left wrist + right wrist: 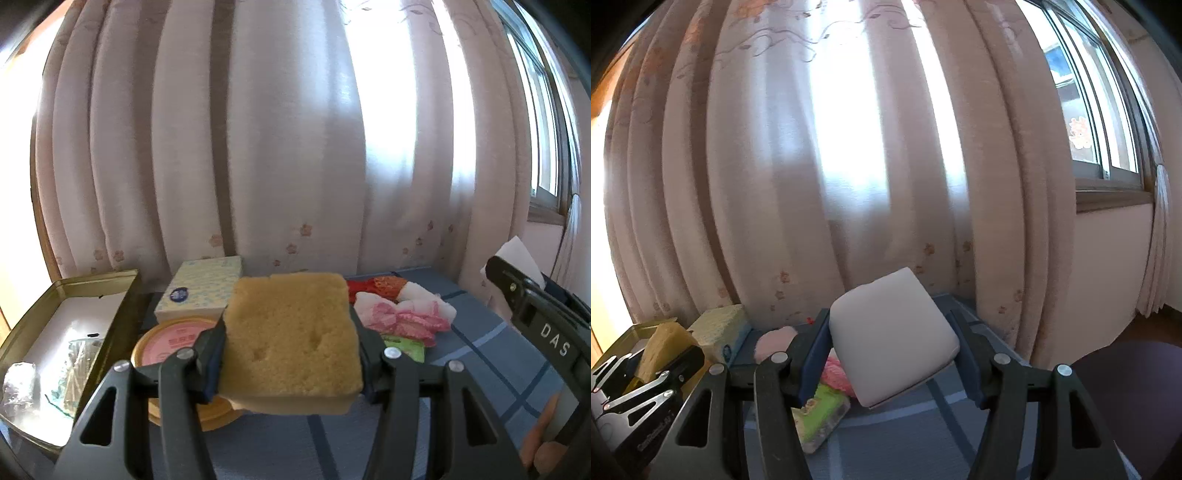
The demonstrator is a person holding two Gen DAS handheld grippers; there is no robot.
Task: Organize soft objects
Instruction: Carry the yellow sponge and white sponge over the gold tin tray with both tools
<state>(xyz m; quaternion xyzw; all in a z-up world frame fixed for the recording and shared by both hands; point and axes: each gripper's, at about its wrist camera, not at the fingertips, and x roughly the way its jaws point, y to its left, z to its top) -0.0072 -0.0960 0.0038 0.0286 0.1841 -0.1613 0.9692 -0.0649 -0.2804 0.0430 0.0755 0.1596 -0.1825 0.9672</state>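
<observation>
Gold tin holds white liner, clear packets

The letters "DAS" stand in white on the dark body of the right gripper, seen at the right edge of the left wrist view. The pink lid carries red characters, too blurred to read. The left gripper has a white line of print on its side, also unreadable.
</observation>
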